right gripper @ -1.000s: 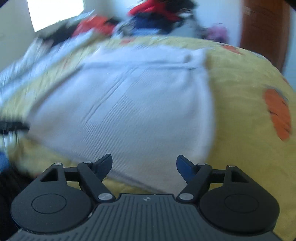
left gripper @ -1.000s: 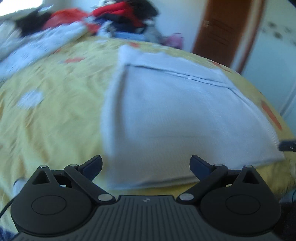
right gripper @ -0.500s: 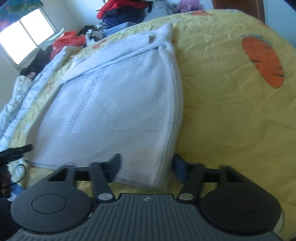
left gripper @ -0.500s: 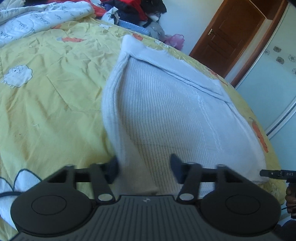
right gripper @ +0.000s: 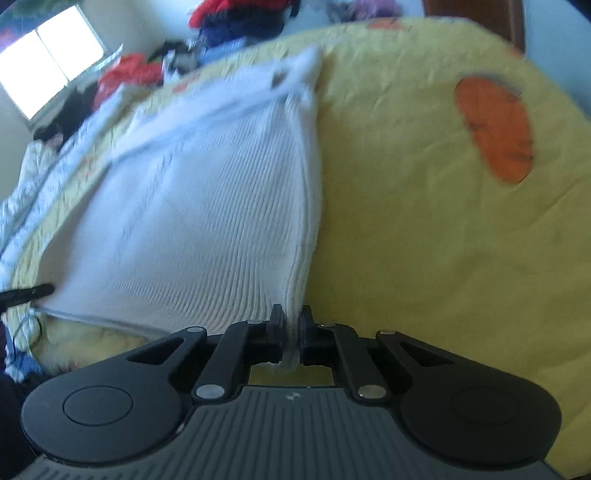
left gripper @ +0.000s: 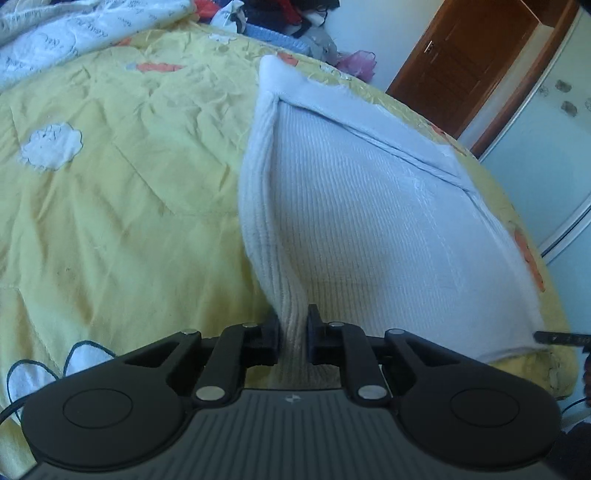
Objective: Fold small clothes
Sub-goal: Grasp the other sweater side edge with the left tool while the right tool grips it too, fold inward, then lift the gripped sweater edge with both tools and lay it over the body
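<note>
The white ribbed knit garment (left gripper: 369, 229) lay flat on the yellow quilt (left gripper: 122, 206). The left gripper (left gripper: 293, 334) had just closed and pinched the garment's near left corner; the right gripper (right gripper: 293, 334) had likewise closed on the near right corner. A heap of clothes (right gripper: 236, 22) sat at 12 o'clock beyond the garment, a wooden door (left gripper: 465, 62) at 2 o'clock. Nothing blocked either gripper.

A: Where's the light from?
B: Daylight from the overexposed bright window (right gripper: 48, 55) at ten o'clock in the right view; bluish cast.
A: Sharpness?
B: Left view crisp. Right view motion-smeared, especially the orange oval patch (right gripper: 495, 129). Fisheye bends both edges.
</note>
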`<action>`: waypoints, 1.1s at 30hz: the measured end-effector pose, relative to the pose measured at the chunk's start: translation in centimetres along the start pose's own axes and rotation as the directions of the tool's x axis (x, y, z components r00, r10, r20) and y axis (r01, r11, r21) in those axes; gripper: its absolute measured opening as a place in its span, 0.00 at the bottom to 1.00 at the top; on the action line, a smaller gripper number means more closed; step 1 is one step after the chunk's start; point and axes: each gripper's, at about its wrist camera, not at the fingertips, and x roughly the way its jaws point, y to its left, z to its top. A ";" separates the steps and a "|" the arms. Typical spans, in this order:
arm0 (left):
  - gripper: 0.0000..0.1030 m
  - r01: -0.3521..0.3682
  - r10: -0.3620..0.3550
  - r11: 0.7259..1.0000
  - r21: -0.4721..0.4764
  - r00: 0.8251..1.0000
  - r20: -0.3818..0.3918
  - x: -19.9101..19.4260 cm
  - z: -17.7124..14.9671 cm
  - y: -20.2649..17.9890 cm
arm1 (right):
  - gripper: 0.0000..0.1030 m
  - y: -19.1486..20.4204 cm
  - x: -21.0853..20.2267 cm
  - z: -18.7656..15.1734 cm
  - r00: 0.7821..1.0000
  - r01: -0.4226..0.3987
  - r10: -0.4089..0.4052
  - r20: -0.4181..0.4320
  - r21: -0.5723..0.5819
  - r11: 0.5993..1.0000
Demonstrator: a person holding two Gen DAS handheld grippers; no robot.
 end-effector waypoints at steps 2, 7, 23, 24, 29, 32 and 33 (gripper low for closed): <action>0.17 0.009 -0.009 1.000 -0.001 1.000 0.001 -0.2 0.1 0.0 | 0.20 0.6 0.4 -0.4 1.000 -0.001 0.002 0.014 -0.002 1.000; 0.58 0.009 -0.009 1.000 -0.015 1.000 0.008 -0.3 0.8 0.3 | 0.66 0.0 -0.4 0.1 0.999 -0.031 0.029 0.031 0.071 0.997; 0.13 0.014 -0.015 1.000 -0.010 1.000 -0.027 1.4 2.2 0.3 | 0.11 -1.6 1.5 1.2 0.989 -0.147 0.150 -0.008 0.154 0.977; 0.13 0.015 -0.015 1.000 -0.002 0.999 -0.033 1.4 2.3 0.2 | 0.11 -1.7 1.4 1.2 0.987 -0.158 0.160 -0.002 0.160 0.974; 0.12 0.081 -0.081 0.997 -0.022 0.997 -0.014 0.4 3.8 0.3 | 0.11 -1.9 0.0 2.3 0.967 -0.252 0.240 0.084 0.200 0.947; 0.12 0.129 -0.128 0.991 -0.034 0.991 0.027 -0.4 5.2 0.0 | 0.11 -1.9 -0.8 3.5 0.948 -0.310 0.283 0.147 0.211 0.927; 0.12 0.144 -0.142 0.989 -0.035 0.989 0.040 -0.6 5.8 -0.1 | 0.11 -1.9 -1.0 4.0 0.942 -0.324 0.294 0.162 0.211 0.922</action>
